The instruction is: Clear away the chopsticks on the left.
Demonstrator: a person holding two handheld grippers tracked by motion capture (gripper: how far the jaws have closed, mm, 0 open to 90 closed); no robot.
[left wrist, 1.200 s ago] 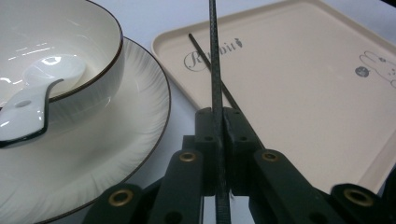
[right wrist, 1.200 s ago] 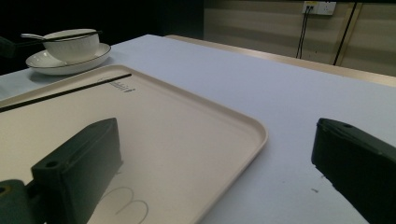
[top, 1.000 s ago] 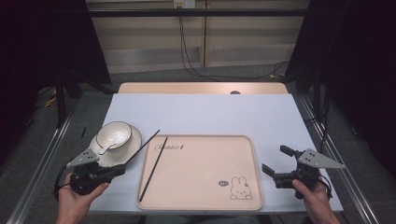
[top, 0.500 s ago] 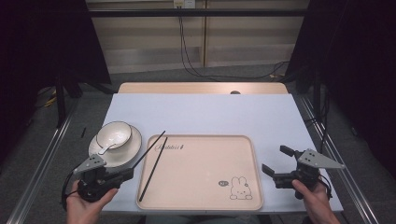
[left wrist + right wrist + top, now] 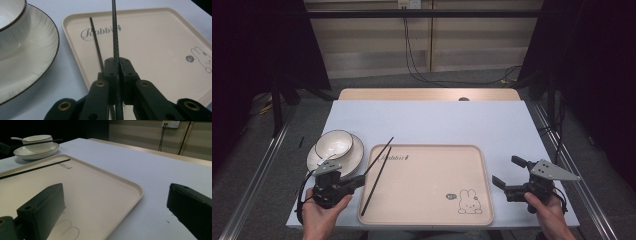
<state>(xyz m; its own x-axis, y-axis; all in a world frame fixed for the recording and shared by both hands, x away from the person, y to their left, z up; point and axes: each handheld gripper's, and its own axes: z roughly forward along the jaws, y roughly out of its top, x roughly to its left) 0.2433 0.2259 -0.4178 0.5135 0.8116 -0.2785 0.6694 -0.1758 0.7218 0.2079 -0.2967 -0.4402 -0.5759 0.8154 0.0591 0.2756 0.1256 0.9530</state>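
Left tool clamped on one black chopstick at the tray's left edge; right tool spread apart beside the tray.

Nearest, at about 7 o'clock on the table point(image 5: 432, 125), the left tool point(image 5: 117, 67) has its jaws pressed together on a thin, dark, finely ribbed chopstick point(image 5: 115, 37) that runs up out of them toward 1 o'clock, lifted above the tray. At about 4 o'clock the right tool point(image 5: 510, 175) stands with its jaws wide apart, gripping nothing, just off the tray's right rim. Between them lies the beige tray point(image 5: 472, 155), printed with a script word at its top left and a small rabbit at its bottom right. A second chopstick point(image 5: 375, 181) rests slanted along its left side. Farther off, at about 10 o'clock, a white dark-rimmed bowl point(image 5: 333, 143) sits on a matching plate point(image 5: 354, 156).
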